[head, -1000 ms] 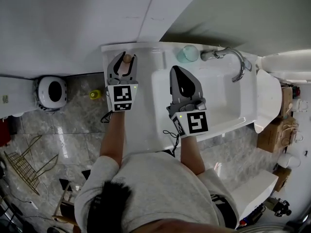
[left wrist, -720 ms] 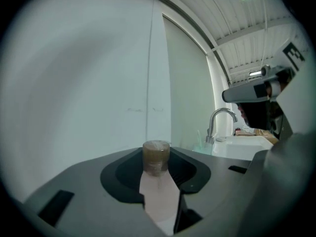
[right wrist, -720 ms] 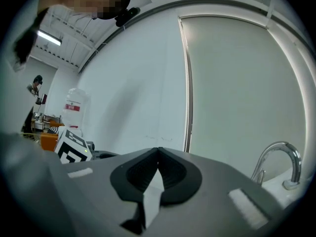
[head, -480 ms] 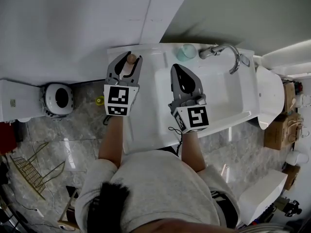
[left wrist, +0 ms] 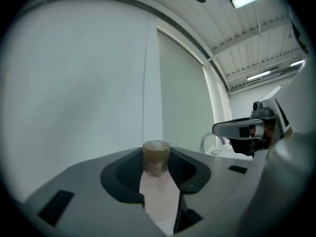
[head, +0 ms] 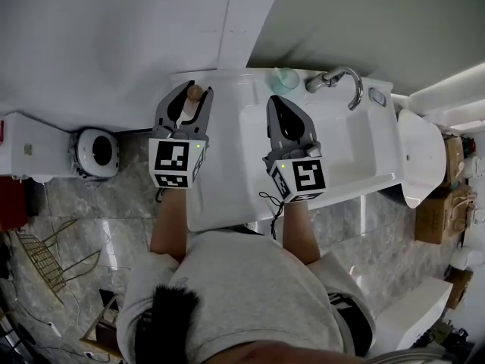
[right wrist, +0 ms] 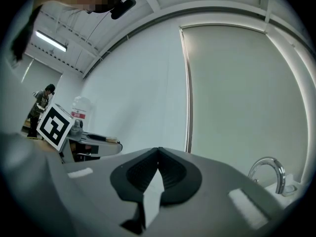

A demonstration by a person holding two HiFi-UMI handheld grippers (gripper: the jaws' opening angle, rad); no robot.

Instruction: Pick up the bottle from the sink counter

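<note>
Left gripper (head: 186, 91) fingers pinch the brown-capped bottle (left wrist: 157, 181) between them; right gripper (head: 277, 101) fingers pressed together, holding nothing.

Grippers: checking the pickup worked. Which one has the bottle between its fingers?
The left gripper: its fingers clamp the brown-capped bottle. The right gripper has its fingers closed together on nothing.

The bottle (head: 195, 94) sits between the left tongs (head: 197, 88), left of the sink (head: 356, 152) and faucet (head: 342, 77).
</note>
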